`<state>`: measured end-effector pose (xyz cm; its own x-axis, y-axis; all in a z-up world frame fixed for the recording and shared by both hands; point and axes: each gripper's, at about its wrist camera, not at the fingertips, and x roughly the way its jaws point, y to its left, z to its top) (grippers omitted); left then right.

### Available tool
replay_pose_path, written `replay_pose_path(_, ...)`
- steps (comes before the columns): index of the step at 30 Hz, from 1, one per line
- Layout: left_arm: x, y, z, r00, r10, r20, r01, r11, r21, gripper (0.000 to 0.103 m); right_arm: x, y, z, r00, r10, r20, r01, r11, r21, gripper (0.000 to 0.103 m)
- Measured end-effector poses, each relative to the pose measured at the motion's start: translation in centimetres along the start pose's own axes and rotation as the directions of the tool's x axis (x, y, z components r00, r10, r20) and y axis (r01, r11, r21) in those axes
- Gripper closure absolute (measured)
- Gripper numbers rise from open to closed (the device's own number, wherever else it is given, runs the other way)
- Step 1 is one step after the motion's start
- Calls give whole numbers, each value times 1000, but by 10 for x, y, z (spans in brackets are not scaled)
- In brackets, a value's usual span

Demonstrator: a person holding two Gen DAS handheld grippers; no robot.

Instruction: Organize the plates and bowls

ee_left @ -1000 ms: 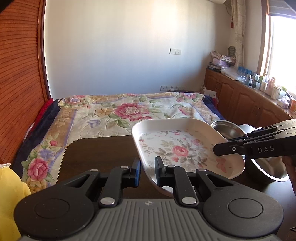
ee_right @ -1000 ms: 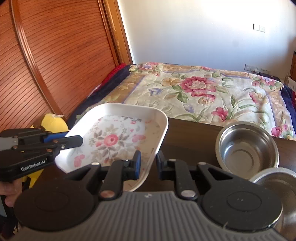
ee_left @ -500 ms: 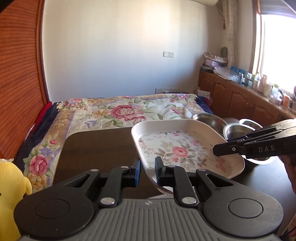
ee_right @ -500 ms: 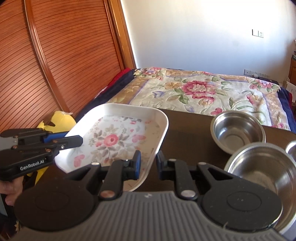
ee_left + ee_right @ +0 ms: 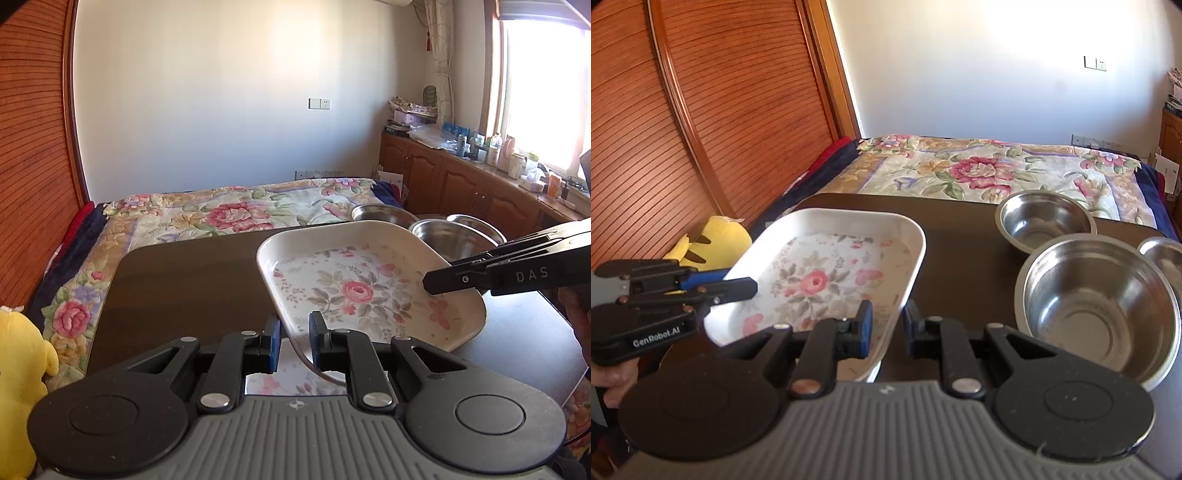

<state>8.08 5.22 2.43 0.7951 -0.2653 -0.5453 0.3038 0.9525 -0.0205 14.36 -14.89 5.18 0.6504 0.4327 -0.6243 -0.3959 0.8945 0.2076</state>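
A white rectangular tray with a rose pattern (image 5: 365,291) (image 5: 827,273) hangs above the dark brown table (image 5: 184,288) (image 5: 960,251), held at both ends. My left gripper (image 5: 295,343) (image 5: 753,288) is shut on the tray's left rim. My right gripper (image 5: 888,332) (image 5: 428,286) is shut on its right rim. Three steel bowls stand on the table right of the tray: a large one (image 5: 1097,306) (image 5: 443,236), a smaller one behind it (image 5: 1047,221) (image 5: 376,212) and a third at the edge (image 5: 1167,258) (image 5: 476,221).
Beyond the table's far edge lies a bed with a floral cover (image 5: 236,214) (image 5: 979,170). A yellow plush toy (image 5: 18,354) (image 5: 713,240) sits at the left by the wooden sliding doors (image 5: 683,129). Cabinets with clutter (image 5: 480,177) line the right wall. Something floral (image 5: 280,380) shows under the tray.
Both grippers have carried the tray together back from the bed, still shut on its rims. More of the table shows, and a third bowl has come into the right wrist view.
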Motion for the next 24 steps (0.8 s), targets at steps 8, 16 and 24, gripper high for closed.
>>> replay_pose_path(8, -4, 4, -26, 999, -26, -20, 25, 998, -60, 85, -12, 4, -18, 1000, 19, 8, -19, 1000, -5, 83)
replay_pose_path(16, -9, 7, -47, 999, -9, -49, 5, 997, -77, 85, -7, 11, -43, 999, 47, -13, -47, 999, -10, 83)
replay_pose_path(24, -8, 11, -53, 998, 17, -58, -21, 997, -73, 85, 1, 22, -54, 998, 62, -32, -63, 998, -23, 83)
